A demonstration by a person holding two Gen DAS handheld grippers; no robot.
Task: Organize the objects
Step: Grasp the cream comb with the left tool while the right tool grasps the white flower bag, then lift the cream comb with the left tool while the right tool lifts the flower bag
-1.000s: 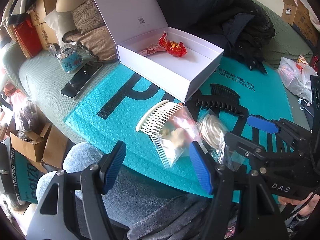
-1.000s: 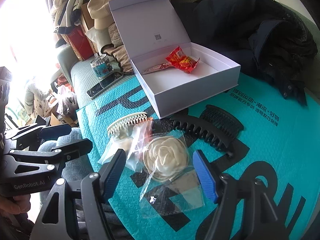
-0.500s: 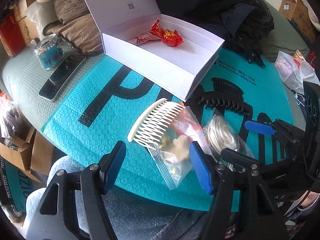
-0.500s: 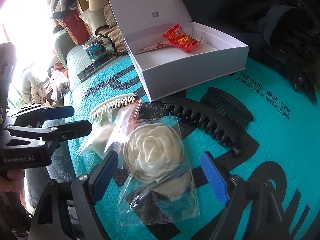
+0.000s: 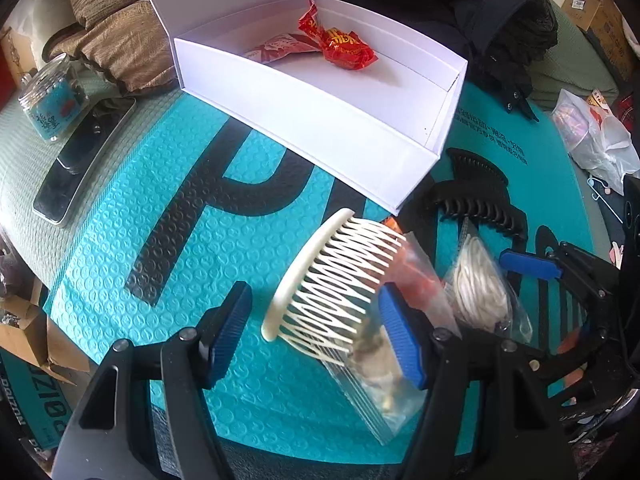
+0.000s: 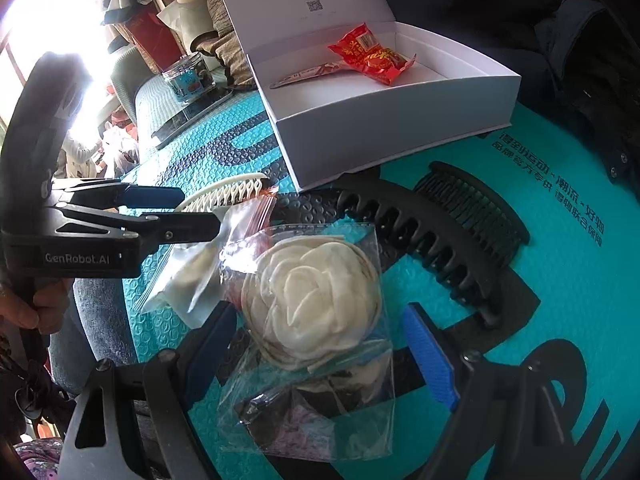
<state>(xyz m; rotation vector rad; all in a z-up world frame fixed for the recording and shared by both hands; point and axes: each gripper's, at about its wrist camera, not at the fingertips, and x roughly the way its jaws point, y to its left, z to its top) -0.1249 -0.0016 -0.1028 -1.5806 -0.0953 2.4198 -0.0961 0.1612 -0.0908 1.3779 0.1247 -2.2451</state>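
My right hand-held gripper (image 6: 320,356), jaws apart, straddles the bagged white fabric flower (image 6: 316,300) lying on the teal mat (image 6: 560,280) before the white box (image 6: 392,120): light, soft, slippery film; best pinched across the flower's padded middle.

Open box (image 5: 352,140) toward the back of the mat (image 5: 168,264), lid raised behind it. Inside the box, two snack packets (image 5: 344,46) touching each other. In front of the box, on the mat: cream comb (image 5: 336,276) at left, overlapping a small bag (image 6: 192,280); flower in a clear bag (image 6: 316,300) just right of that; large claw clip (image 6: 420,240) behind the flower, smaller dark comb (image 6: 472,200) behind the clip. Left of the box, off the mat, a phone (image 5: 80,160) lying flat, a jar (image 5: 52,100) beside it. Pile of clothing (image 5: 500,24) behind and right of the box.
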